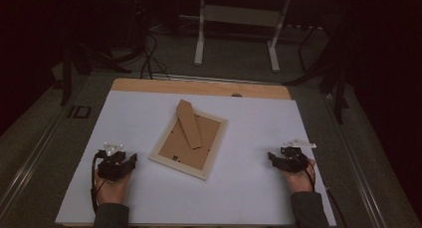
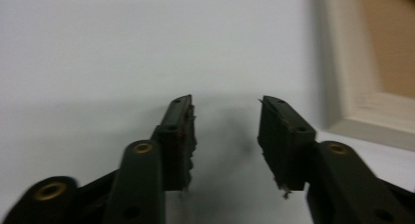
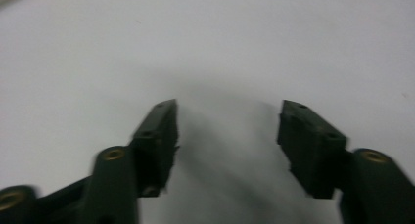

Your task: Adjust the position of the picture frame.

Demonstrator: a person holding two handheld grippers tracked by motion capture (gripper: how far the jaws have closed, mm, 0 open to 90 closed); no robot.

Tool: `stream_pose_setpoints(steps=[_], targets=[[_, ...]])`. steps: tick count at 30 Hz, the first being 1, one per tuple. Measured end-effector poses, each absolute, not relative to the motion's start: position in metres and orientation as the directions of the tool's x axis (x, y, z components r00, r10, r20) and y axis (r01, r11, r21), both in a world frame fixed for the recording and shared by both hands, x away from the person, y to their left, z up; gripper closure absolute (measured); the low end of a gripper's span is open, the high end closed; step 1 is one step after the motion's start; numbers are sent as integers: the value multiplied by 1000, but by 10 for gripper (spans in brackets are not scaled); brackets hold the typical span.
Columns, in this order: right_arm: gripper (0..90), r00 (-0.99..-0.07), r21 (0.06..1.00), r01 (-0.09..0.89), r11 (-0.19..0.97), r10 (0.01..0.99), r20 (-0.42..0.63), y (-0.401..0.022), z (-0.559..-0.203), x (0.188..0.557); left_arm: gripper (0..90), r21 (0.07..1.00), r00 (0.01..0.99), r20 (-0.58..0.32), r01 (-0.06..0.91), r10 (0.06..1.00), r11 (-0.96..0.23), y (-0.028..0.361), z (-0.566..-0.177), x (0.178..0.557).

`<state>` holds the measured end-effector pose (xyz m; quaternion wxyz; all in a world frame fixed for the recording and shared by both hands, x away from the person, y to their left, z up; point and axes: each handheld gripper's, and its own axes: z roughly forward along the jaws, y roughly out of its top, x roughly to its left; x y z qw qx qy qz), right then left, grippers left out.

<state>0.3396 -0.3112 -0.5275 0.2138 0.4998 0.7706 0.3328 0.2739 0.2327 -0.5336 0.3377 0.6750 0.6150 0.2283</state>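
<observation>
Dim room, dark walls. Grey floor (image 1: 239, 58) with black cables (image 1: 149, 58). White desk frame (image 1: 236, 24) behind, 2 legs. White-topped table (image 1: 149, 113), wood far edge.

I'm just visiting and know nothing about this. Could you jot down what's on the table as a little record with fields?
surface: white table top
object: wooden picture frame, lying face down in the middle, turned at an angle
frame detail: cardboard stand flap on its back
left tool: open, holding nothing, left of the frame
right tool: open, holding nothing, over bare table
contact: neither tool touches the frame
</observation>
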Motion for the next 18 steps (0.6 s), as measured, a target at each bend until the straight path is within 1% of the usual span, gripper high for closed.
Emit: stream_pose_setpoints(steps=[1,2,5,7,8,9,10,11,13,14,15,16,17,18], targets=[[464,-418,732,621,280,908,7,-309,-526,339,601,740,165,-111,672,980,-30,232,-532,274],[491,-429,743,604,289,903,-2,-306,-523,337,634,744,184,-114,667,976,-39,232,-531,274],[512,-434,753,593,286,901,-1,-305,-520,335,649,747,220,-122,662,968,-57,232,-529,273],[553,-434,769,579,271,901,9,-306,-516,334,661,753,228,-118,655,967,-63,233,-528,272],[588,-435,773,577,263,900,19,-307,-515,333,677,753,228,-118,655,967,-63,233,-528,272],[588,-435,773,577,263,900,19,-307,-515,333,677,757,238,-116,649,964,-69,233,-526,271],[645,-444,785,571,243,895,46,-309,-512,333,705,765,259,-128,641,957,-71,235,-524,271],[672,-443,787,570,237,895,51,-309,-511,332,717,765,266,-137,641,954,-69,235,-523,271],[725,-439,791,568,229,897,55,-309,-510,331,769,769,272,-141,636,952,-68,236,-523,272],[725,-439,791,568,229,897,55,-309,-510,331,769,770,275,-147,634,950,-65,237,-522,272],[806,-434,796,562,226,899,51,-308,-509,330,851,769,279,-152,636,948,-64,237,-522,272],[851,-434,798,559,225,900,51,-307,-508,330,900,767,283,-155,638,947,-65,238,-522,272],[889,-429,800,557,222,902,48,-307,-508,329,900,769,284,-162,636,945,-60,238,-522,272],[889,-429,800,557,222,902,48,-307,-508,329,900,768,288,-172,638,942,-55,239,-521,272]])
